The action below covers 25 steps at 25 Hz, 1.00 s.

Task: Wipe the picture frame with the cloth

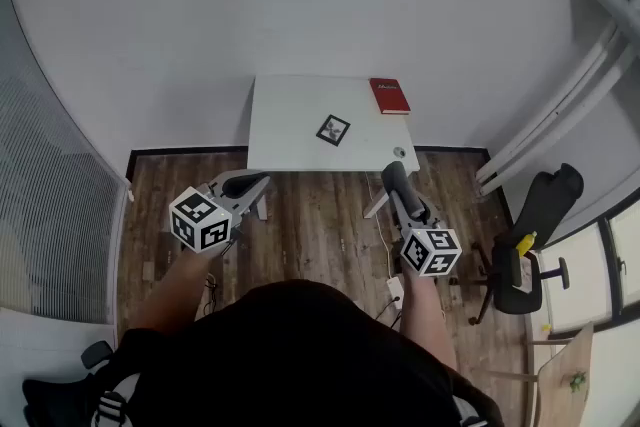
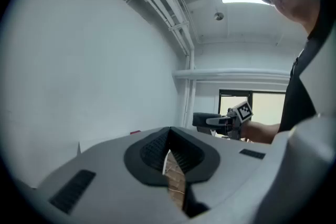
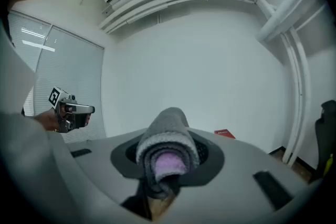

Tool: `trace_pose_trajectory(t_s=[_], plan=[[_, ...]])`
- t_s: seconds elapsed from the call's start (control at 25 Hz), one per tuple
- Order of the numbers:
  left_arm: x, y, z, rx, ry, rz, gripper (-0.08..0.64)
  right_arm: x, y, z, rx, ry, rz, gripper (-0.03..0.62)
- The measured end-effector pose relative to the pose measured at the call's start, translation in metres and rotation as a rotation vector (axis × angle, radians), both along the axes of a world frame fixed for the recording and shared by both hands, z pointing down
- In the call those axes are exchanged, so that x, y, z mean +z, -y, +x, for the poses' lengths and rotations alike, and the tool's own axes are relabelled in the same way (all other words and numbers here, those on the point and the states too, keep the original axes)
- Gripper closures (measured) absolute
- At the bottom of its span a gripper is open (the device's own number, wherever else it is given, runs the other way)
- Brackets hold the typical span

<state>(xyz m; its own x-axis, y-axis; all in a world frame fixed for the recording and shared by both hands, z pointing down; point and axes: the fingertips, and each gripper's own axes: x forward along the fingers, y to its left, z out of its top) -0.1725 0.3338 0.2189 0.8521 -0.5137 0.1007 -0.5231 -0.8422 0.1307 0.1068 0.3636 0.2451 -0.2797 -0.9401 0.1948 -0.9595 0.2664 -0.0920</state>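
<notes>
A small dark picture frame lies flat on the white table, ahead of both grippers. My right gripper is held in the air short of the table's near edge, shut on a rolled grey cloth with a purple inside; the roll sticks out past the jaws. My left gripper hovers at the same height over the floor, shut with nothing in it. Each gripper shows in the other's view: the right gripper and the left gripper.
A red book lies at the table's far right corner and a small round object near its front edge. A black office chair stands to the right on the wooden floor. White pipes run along the right wall.
</notes>
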Motion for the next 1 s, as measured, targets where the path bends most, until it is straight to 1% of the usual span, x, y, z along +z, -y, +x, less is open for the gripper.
trace_pose_trajectory(t_s=[0.36,0.48,0.56,0.72,0.84,1.0], plan=[[0.003,0.005,-0.004,-0.014,0.004,-0.005,0.551,-0.001,0.002,-0.012,-0.004,-0.013,-0.002,0.483],[0.014,0.004,-0.007,-0.022,-0.002,-0.024,0.551,0.004,0.003,-0.012,-0.004,0.024,-0.002,0.482],[0.023,0.004,-0.005,-0.028,0.003,-0.040,0.551,0.006,0.003,-0.009,-0.004,0.051,0.001,0.479],[0.034,0.011,0.003,-0.033,0.015,-0.048,0.551,0.014,0.010,0.000,0.003,0.056,0.001,0.479],[0.041,0.017,0.010,-0.051,0.028,-0.050,0.551,0.026,0.018,0.008,-0.004,0.066,-0.016,0.479],[0.052,0.029,0.020,-0.064,0.042,-0.074,0.551,0.043,0.038,0.018,-0.017,0.072,-0.047,0.478]])
